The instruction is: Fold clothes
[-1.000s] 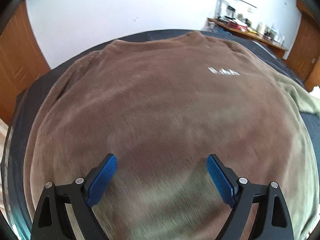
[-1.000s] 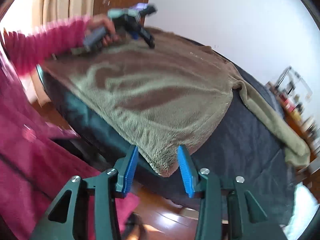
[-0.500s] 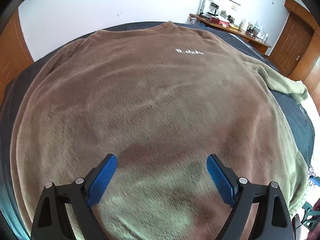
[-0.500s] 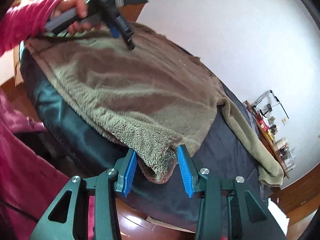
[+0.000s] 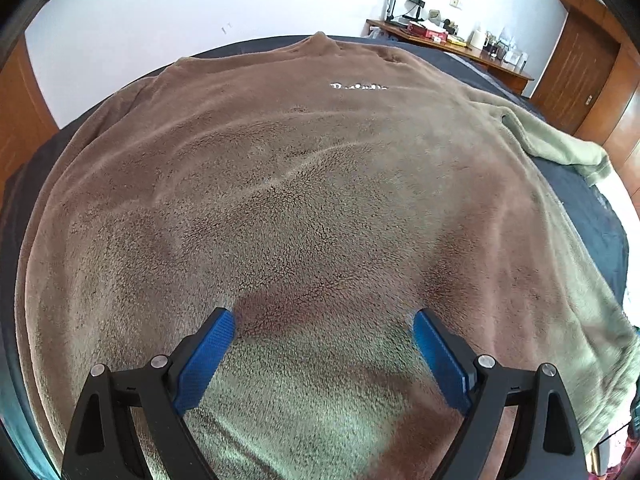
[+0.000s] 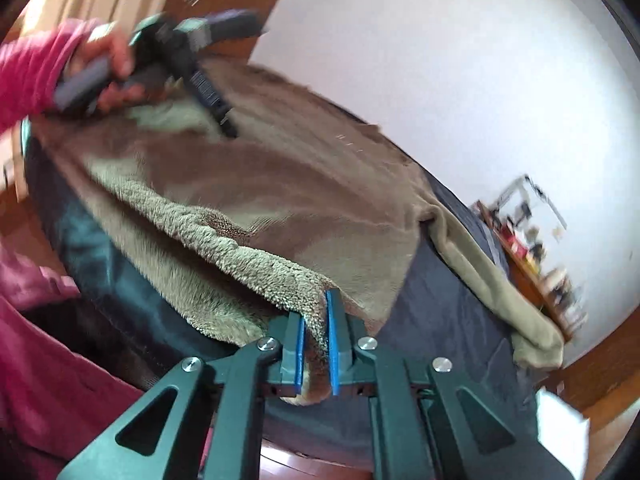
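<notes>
Between my right gripper's (image 6: 316, 344) fingers sits the near hem corner of the brown fleece sweater (image 5: 320, 208), pinched tight, pile bulging out either side of the blue pads. My left gripper (image 5: 324, 354) hangs with its fingers spread wide over the lower body of the garment, holding nothing; cloth runs ahead of and under both tips. The sweater lies spread flat, front up, white lettering (image 5: 358, 87) far ahead of the left fingers, neck toward the wall, one sleeve (image 6: 492, 280) trailing off to the right. I judge it thick, soft and limp: it will sag and drag from any single hold, light enough to lift, plush enough not to slip from the pads. Hem corners, shoulders and cuffs look like the sound places to take it. Beneath is a bed with a dark sheet (image 6: 432, 320), hem overhanging its near edge. Beyond: a white wall, a cluttered desk (image 5: 448, 44), a wooden door (image 5: 580, 72), wood flooring below.
</notes>
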`<move>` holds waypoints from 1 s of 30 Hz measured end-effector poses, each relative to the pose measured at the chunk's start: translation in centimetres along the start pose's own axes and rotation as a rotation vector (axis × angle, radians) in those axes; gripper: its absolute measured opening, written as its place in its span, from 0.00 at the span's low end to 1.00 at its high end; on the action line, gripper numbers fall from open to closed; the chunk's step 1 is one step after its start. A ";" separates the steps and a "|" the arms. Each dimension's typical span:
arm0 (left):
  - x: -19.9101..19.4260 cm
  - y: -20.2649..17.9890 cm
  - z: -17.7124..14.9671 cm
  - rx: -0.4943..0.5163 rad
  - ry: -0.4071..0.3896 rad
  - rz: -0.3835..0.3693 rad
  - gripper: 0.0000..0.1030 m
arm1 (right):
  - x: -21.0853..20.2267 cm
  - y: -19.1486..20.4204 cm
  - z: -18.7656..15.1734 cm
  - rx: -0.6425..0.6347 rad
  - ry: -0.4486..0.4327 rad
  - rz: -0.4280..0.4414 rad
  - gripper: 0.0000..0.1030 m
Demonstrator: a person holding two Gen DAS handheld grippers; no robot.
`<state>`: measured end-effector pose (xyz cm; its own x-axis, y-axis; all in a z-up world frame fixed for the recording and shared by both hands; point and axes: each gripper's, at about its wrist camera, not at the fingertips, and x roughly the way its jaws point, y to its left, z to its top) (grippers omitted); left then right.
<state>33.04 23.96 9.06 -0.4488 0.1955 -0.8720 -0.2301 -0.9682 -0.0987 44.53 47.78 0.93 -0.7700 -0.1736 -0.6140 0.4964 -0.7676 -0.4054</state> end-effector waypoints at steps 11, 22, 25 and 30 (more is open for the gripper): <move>-0.1 -0.1 -2.2 0.063 -0.007 0.030 0.90 | 0.4 -0.3 -3.7 0.058 0.146 0.003 0.10; -1.5 -4.1 -4.8 0.187 -0.010 -0.053 0.90 | -1.9 -3.5 -3.5 0.148 0.077 0.153 0.51; -1.7 -6.2 -5.6 0.251 -0.014 -0.089 0.90 | -3.1 -5.1 -2.7 0.254 0.000 0.195 0.51; -2.1 -9.5 -7.0 0.356 -0.030 -0.120 0.90 | -2.1 -5.1 0.3 0.315 -0.089 0.258 0.51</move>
<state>42.19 31.63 8.45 -0.4242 0.3136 -0.8495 -0.5658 -0.8243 -0.0218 43.50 51.86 4.47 -0.6747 -0.4271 -0.6019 0.5415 -0.8406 -0.0105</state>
